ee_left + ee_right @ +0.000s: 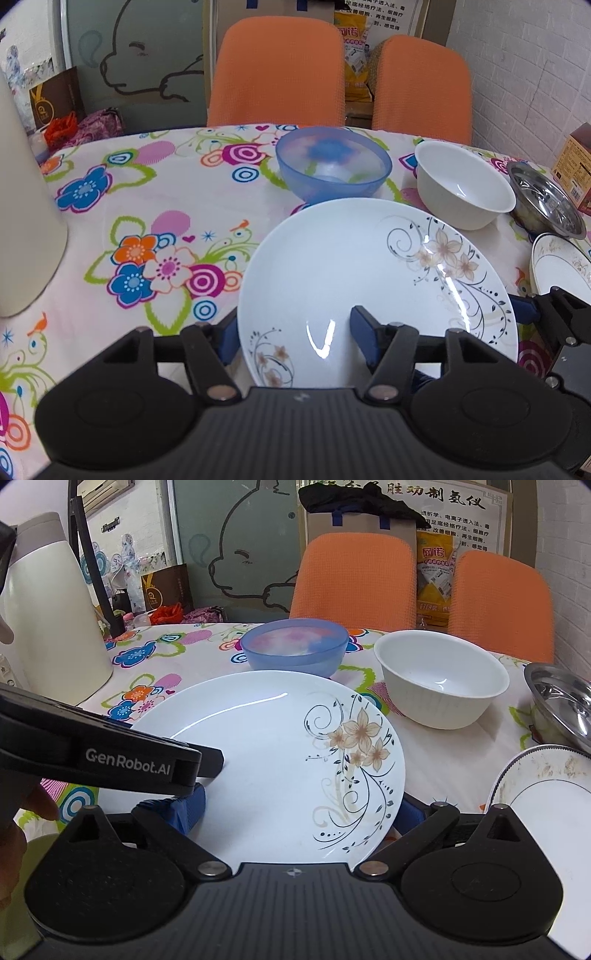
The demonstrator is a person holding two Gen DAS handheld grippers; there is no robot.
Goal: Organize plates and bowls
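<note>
Glossy white porcelain fills both my views: the large floral plate [369,280] lies on the flowered tablecloth [122,206], its near rim cut off behind my gripper bodies. On my left gripper [295,341] one blue-padded finger [364,338] sits over the plate's inner surface and the other is outside the left rim, so the jaws straddle the edge with a wide gap; I cannot tell whether the pads touch the porcelain. My right gripper [299,814] stands spread too, with the plate's near part between its fingers; its right finger [410,812] is mostly hidden behind the plate's rim, so contact there is unclear. From the right wrist view the left gripper's black arm crosses the plate's left side and covers part of the rim. Beyond the plate stand a translucent blue plastic bowl [334,164] and, beside it to the right, a plain white bowl [463,184] with thick rounded walls. Further right a shiny steel bowl [546,201] is tilted, and a second patterned plate [546,794] is cropped by the frame edge. A cream thermos jug [55,613] stands at far left, and two orange chair backs [277,72] rise behind the table.
</note>
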